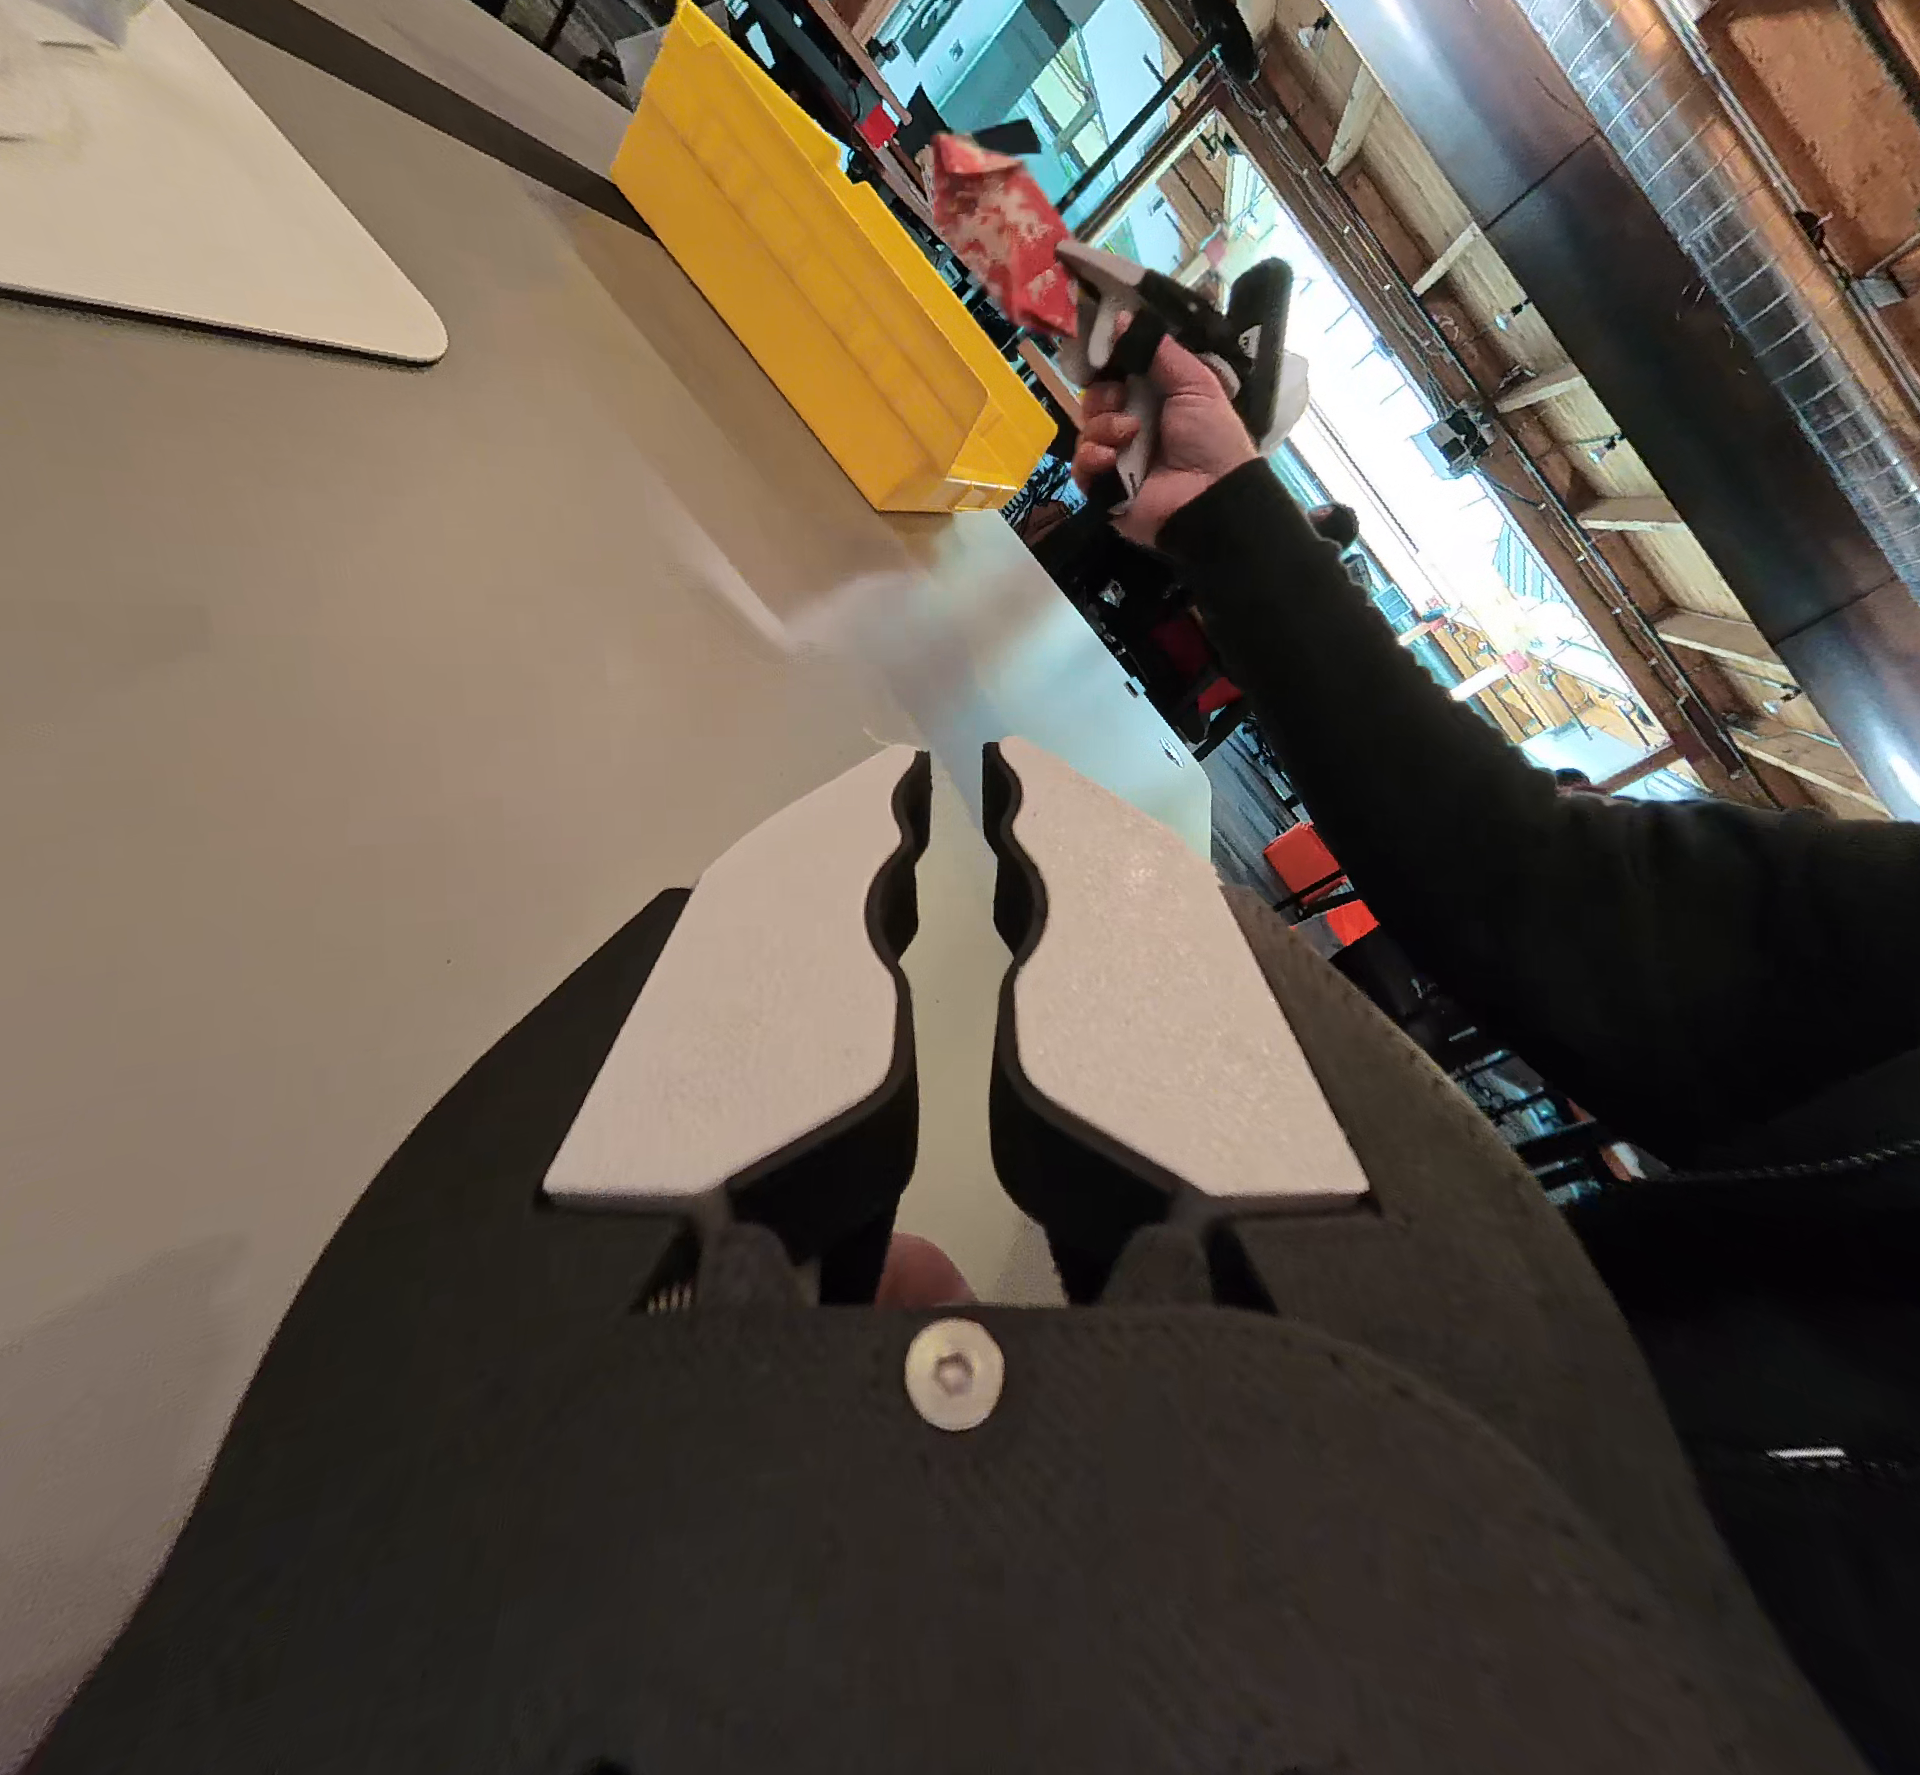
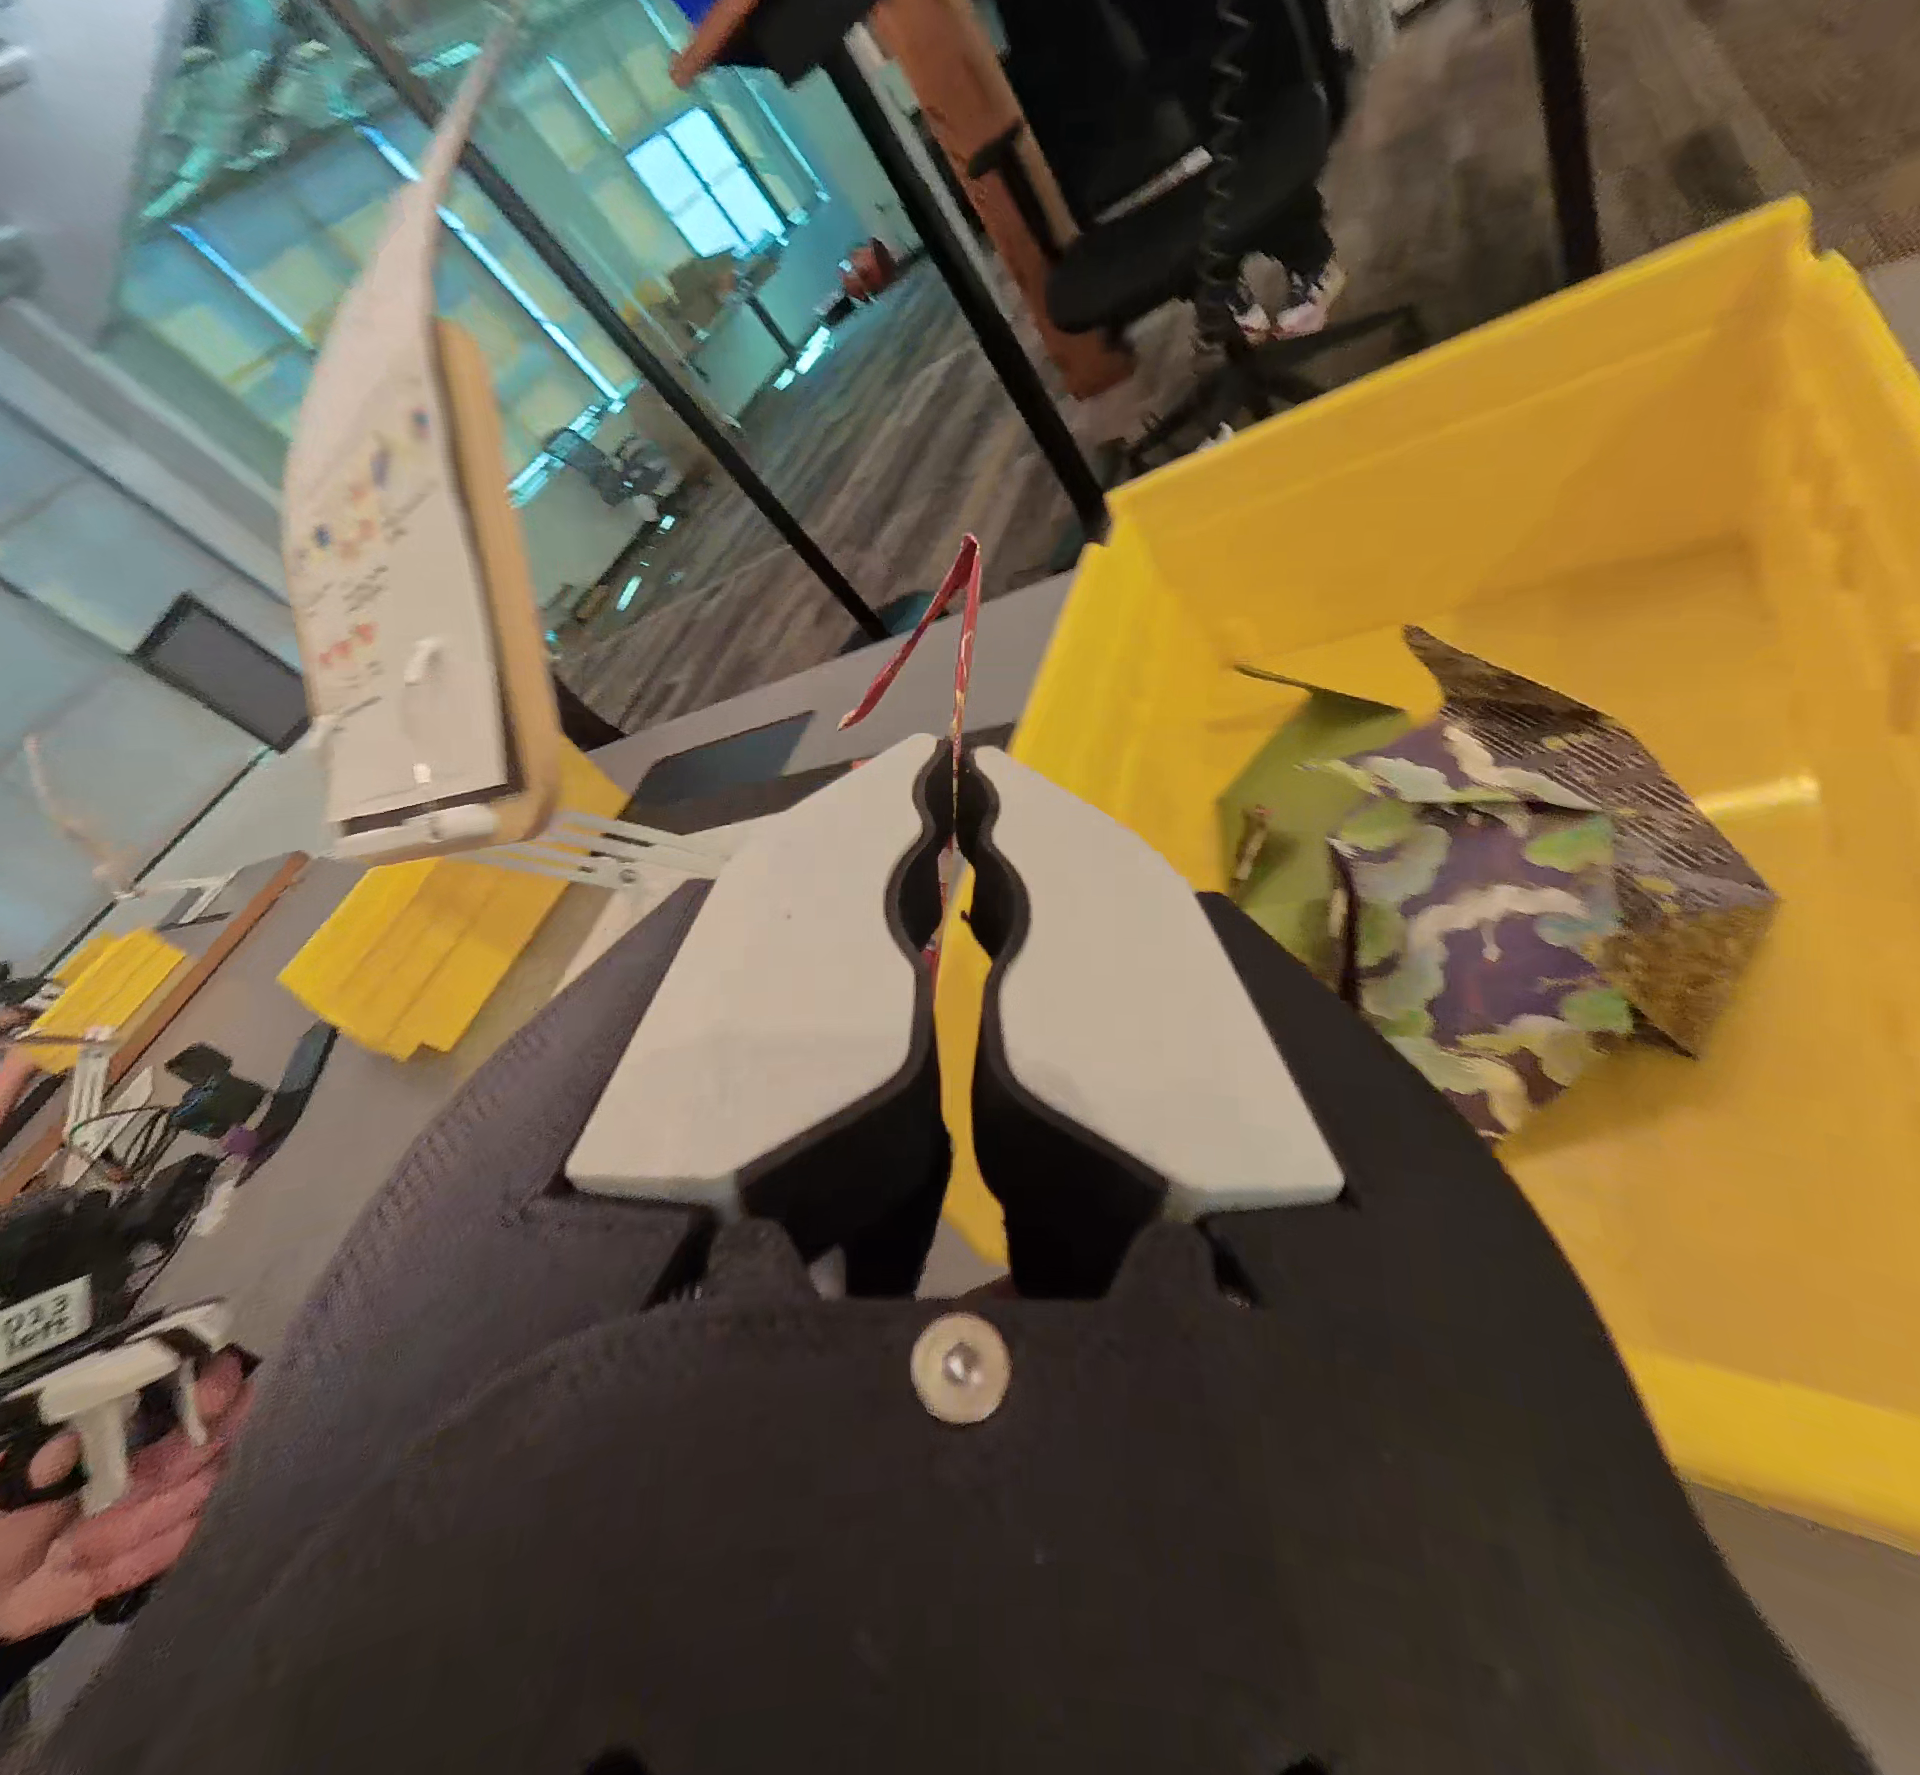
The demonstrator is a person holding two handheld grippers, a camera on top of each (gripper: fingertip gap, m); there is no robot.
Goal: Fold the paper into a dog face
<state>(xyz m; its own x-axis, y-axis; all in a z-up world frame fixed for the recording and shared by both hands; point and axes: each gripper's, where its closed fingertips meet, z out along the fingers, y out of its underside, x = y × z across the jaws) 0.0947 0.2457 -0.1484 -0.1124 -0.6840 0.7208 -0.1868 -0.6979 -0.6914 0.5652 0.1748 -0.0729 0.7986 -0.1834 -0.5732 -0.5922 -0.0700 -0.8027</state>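
Observation:
The red patterned folded paper [image 1: 997, 229] is held in the air over the yellow bin [image 1: 831, 291]. My right gripper [image 1: 1081, 291] is shut on its lower corner. In the right wrist view the paper [image 2: 964, 645] shows edge-on, sticking out past the closed right gripper [image 2: 961, 759], just left of the bin's near wall [image 2: 1091, 738]. My left gripper [image 1: 956, 764] hovers low over the tan table [image 1: 416, 686]. Its jaws stand a narrow gap apart with nothing between them. It also shows at the lower left of the right wrist view [image 2: 94, 1413].
The bin holds a purple-and-green folded paper piece [image 2: 1507, 915] and a green one [image 2: 1309, 749]. A white mat [image 1: 208, 219] lies at the table's far left. A board on a white stand [image 2: 416, 582] and flat yellow bins [image 2: 436, 946] sit beyond. A black sleeve [image 1: 1507, 842] crosses the right. The left gripper's tips are roughly 50 cm from the right gripper's.

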